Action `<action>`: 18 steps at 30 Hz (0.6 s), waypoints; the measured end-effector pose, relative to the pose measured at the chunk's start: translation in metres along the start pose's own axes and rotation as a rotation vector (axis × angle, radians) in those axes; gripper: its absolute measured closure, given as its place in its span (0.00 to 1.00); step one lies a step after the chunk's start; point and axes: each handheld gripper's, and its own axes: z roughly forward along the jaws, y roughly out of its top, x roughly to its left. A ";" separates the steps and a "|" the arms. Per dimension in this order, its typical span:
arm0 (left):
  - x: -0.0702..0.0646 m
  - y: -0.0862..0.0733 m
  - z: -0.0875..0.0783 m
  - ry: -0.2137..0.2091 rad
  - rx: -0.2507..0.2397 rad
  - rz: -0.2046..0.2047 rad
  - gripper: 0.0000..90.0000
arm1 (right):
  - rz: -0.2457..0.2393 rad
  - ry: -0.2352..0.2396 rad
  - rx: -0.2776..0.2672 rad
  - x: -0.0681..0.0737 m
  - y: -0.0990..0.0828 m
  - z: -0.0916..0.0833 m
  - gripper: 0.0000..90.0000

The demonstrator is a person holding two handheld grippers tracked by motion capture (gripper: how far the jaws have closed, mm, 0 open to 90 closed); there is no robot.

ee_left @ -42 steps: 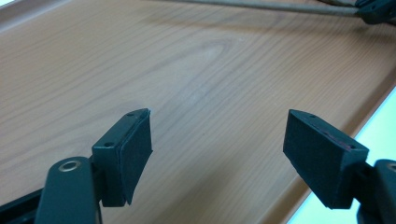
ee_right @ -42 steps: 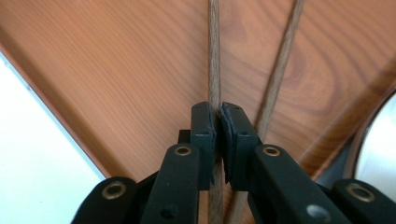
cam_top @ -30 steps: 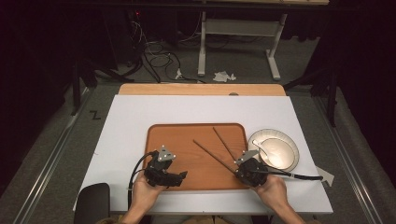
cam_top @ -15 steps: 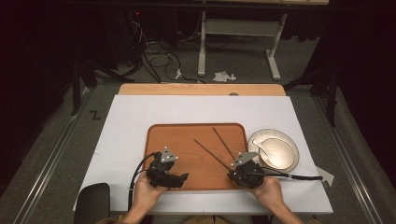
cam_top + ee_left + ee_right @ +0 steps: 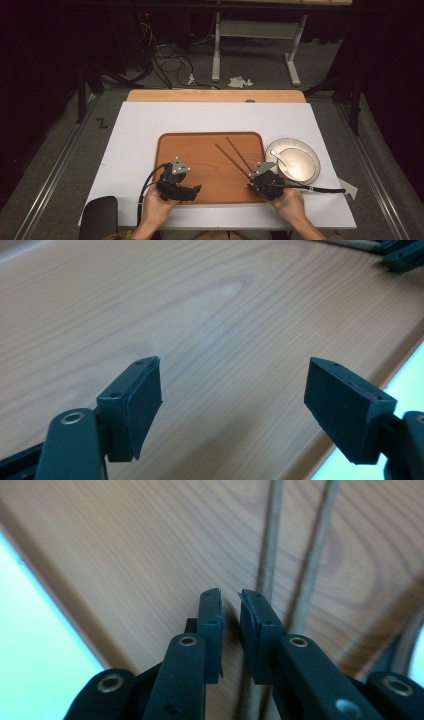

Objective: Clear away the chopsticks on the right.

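Observation:
Two dark wooden chopsticks (image 5: pixel 232 155) lie side by side on the brown wooden tray (image 5: pixel 200 150), pointing away to the upper left. My right gripper (image 5: pixel 252 184) sits at their near ends. In the right gripper view its jaws (image 5: pixel 230 610) stand a narrow slit apart, having just been opening; only tray wood shows in the gap. One chopstick (image 5: pixel 272 545) runs under the right-hand jaw, the other chopstick (image 5: pixel 320 545) just beside it. My left gripper (image 5: pixel 197 190) rests at the tray's front left, its jaws (image 5: pixel 232 395) wide open over bare wood.
A white plate (image 5: pixel 310 155) with a white spoon (image 5: pixel 280 160) in it stands just right of the tray on the white table top (image 5: pixel 140 130). A wooden strip (image 5: pixel 215 96) borders the far edge. The right gripper (image 5: pixel 402 255) appears at the far top right of the left gripper view.

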 end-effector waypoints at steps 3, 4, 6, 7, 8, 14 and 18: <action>-0.002 0.000 0.003 0.002 0.015 0.012 0.26 | 0.010 -0.024 0.007 -0.002 -0.002 -0.001 0.90; -0.002 0.000 0.004 0.002 0.016 0.013 0.26 | 0.011 -0.027 0.009 -0.003 -0.002 -0.001 0.90; -0.002 0.000 0.003 0.003 0.010 0.011 0.25 | 0.023 -0.019 0.006 -0.005 -0.002 -0.001 0.90; -0.001 0.000 0.002 0.007 0.007 0.009 0.25 | 0.034 -0.006 0.001 -0.007 -0.003 -0.001 0.90; 0.000 0.000 0.001 0.010 0.005 0.004 0.25 | 0.055 0.002 -0.004 -0.009 -0.003 0.000 0.90; -0.001 0.000 0.002 0.012 0.005 0.002 0.25 | 0.066 0.015 -0.013 -0.012 -0.005 0.000 0.90; -0.002 0.000 0.003 0.005 0.005 0.003 0.25 | 0.064 0.019 -0.013 -0.012 -0.005 0.000 0.89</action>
